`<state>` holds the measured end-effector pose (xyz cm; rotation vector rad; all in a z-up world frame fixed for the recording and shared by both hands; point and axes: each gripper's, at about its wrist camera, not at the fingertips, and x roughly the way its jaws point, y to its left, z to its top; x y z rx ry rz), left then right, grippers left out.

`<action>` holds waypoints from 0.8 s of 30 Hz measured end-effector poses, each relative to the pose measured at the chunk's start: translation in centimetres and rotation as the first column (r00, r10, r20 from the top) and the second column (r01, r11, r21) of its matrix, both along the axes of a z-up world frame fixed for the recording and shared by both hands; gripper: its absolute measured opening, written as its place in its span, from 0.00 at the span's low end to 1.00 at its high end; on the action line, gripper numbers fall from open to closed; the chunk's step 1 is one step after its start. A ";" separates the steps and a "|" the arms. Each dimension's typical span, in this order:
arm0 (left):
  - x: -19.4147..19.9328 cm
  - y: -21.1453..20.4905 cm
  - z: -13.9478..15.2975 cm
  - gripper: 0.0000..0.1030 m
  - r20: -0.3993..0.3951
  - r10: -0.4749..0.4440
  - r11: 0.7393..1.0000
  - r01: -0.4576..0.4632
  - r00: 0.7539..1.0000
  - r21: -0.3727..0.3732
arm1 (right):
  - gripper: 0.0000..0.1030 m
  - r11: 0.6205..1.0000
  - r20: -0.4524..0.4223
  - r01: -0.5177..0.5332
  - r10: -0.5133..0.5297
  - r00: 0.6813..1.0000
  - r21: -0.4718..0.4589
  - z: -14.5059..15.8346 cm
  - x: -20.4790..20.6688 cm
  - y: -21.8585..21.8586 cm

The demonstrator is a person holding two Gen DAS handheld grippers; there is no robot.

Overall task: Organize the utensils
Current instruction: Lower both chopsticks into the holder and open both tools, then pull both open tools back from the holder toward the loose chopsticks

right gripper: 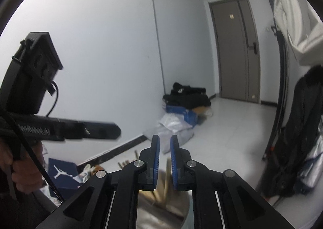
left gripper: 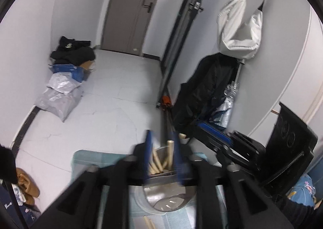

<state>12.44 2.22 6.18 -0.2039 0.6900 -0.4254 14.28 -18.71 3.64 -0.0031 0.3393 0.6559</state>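
Left wrist: left gripper (left gripper: 162, 148) blue pads narrowly apart, empty, above shiny round steel holder (left gripper: 171, 198) of pale wooden-handled utensils (left gripper: 159, 163); release only inside rim | Right wrist: right gripper (right gripper: 164, 151) narrow gap, empty; wooden handle (right gripper: 166, 176) below, holder beneath; descend straight.

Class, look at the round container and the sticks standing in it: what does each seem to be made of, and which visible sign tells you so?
Container: probably metal, likely steel, with a shiny finish; it is grey and mirrors light and nearby shapes.
Sticks: probably wood or bamboo, matt and unpainted; they are pale tan and dull, though blur hides any grain.
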 end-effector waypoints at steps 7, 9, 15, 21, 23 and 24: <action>-2.6 2.2 1.4 0.62 0.030 0.126 0.992 -0.125 0.992 -0.011 | 0.38 0.997 -0.026 0.072 -0.071 0.997 0.029 0.5 -3.7 -1.9; -3.3 2.5 1.5 0.69 0.046 0.173 0.985 -0.173 0.984 0.004 | 0.42 0.995 -0.032 0.087 -0.085 0.996 0.051 0.7 -4.8 -2.5; -5.4 2.5 1.8 0.76 0.069 0.222 0.974 -0.224 0.973 0.031 | 0.51 0.987 -0.050 0.142 -0.139 0.989 0.071 1.4 -7.7 -3.7; -8.2 2.6 2.6 0.89 0.137 0.262 0.962 -0.270 0.955 0.040 | 0.60 0.979 -0.060 0.184 -0.179 0.982 0.089 2.4 -10.1 -4.5; -9.0 2.6 2.7 0.94 0.157 0.274 0.958 -0.283 0.949 0.039 | 0.62 0.977 -0.060 0.189 -0.184 0.981 0.094 2.6 -10.9 -4.7; -9.3 2.6 2.6 0.95 0.163 0.278 0.957 -0.288 0.947 0.039 | 0.64 0.977 -0.060 0.192 -0.187 0.981 0.094 2.6 -11.5 -4.7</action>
